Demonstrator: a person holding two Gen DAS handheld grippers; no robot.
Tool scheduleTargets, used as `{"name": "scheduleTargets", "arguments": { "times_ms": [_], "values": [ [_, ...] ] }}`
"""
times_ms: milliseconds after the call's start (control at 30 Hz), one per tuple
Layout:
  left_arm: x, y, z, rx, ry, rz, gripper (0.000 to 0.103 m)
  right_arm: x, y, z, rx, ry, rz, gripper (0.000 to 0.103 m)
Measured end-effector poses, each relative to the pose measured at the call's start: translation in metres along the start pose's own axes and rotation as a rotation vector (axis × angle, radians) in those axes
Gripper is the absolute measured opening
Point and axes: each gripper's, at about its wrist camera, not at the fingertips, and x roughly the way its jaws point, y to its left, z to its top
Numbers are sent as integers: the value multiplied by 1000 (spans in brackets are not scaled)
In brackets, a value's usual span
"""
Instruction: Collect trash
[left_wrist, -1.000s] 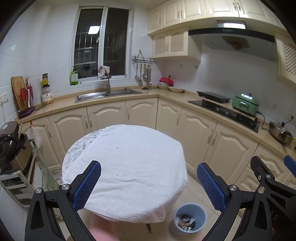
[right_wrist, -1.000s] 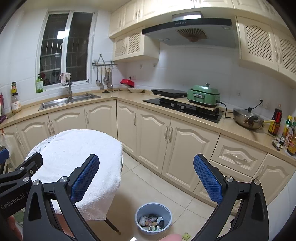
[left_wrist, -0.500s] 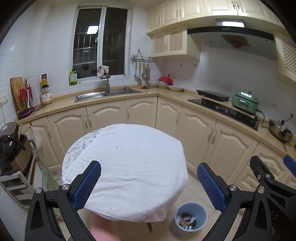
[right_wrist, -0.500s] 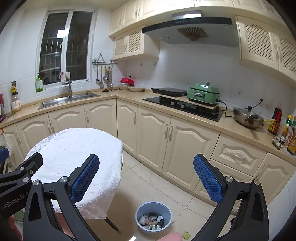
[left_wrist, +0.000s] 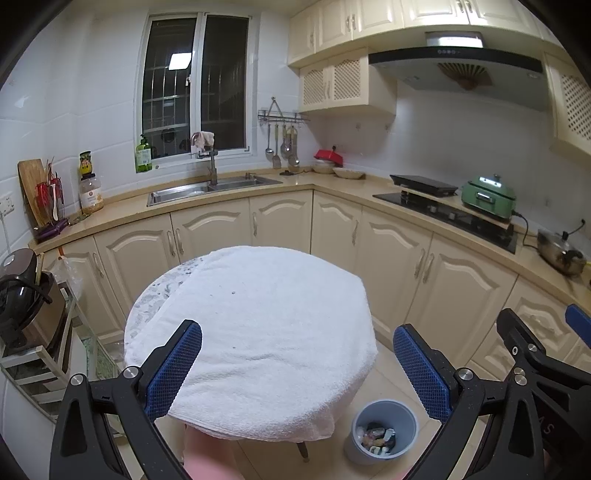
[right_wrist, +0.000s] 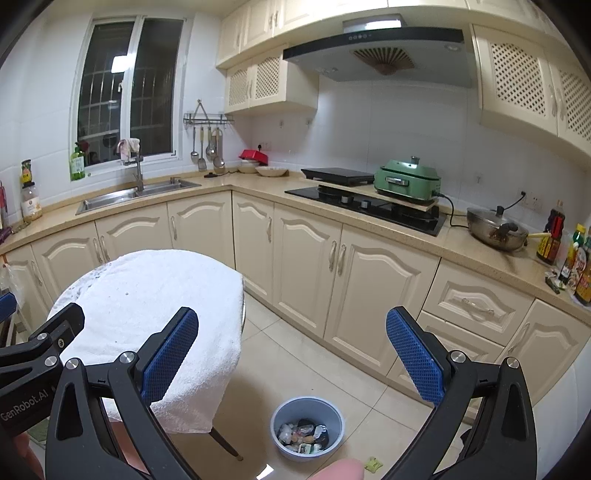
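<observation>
Trash: small wrappers and scraps lie inside a round blue-grey bin (right_wrist: 307, 428) on the tiled floor, below and between the right gripper's fingers.
Loose scrap: one small yellow-green piece (right_wrist: 373, 464) lies on the floor just right of the bin, outside it.
Left gripper (left_wrist: 297, 365): fingers spread wide, blue pads facing each other, nothing held; it hangs above a round table.
Right gripper (right_wrist: 291, 356): fingers spread wide, nothing held; it hangs above the open floor, the table to its left.
Table: a white towel (left_wrist: 258, 332) covers most of the top and droops over the near edge.
Bin from the left gripper: below and to the right, beside the table leg.
Background: cream cabinets, sink (right_wrist: 136, 194) under a dark window, green cooker (right_wrist: 406, 181) on the counter ahead.
</observation>
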Motion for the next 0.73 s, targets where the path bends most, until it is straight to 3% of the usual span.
{"name": "scheduleTargets", "arguments": {
  "times_ms": [733],
  "values": [
    [-4,7,-7,-11,-8,-11,102,-7,5,-3,-18,-14,2,103]
  ]
}}
